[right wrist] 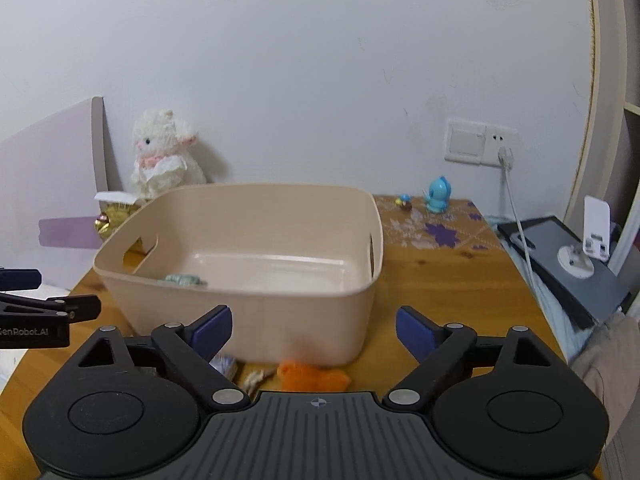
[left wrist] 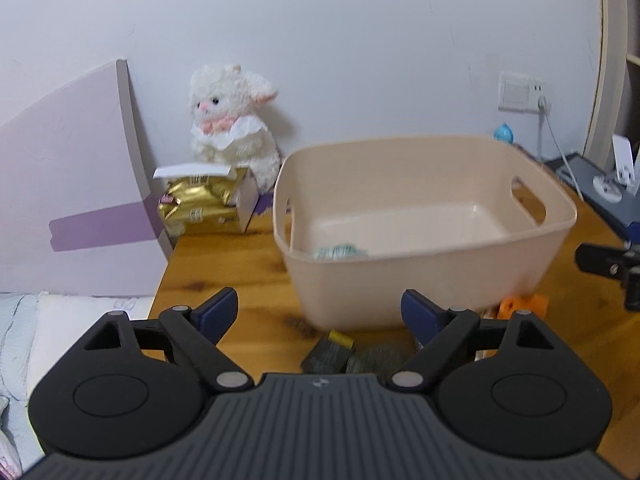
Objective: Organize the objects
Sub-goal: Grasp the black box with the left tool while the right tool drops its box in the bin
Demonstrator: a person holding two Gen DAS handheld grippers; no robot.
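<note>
hovering before the beige bin [right wrist: 240,304], both jaws were held wide, empty; the orange toy [right wrist: 312,376] could be nudged under it.

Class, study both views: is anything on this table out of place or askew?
Yes. A small orange toy and some dark packets lie loose on the table outside the beige bin, which holds only one greenish item.
</note>
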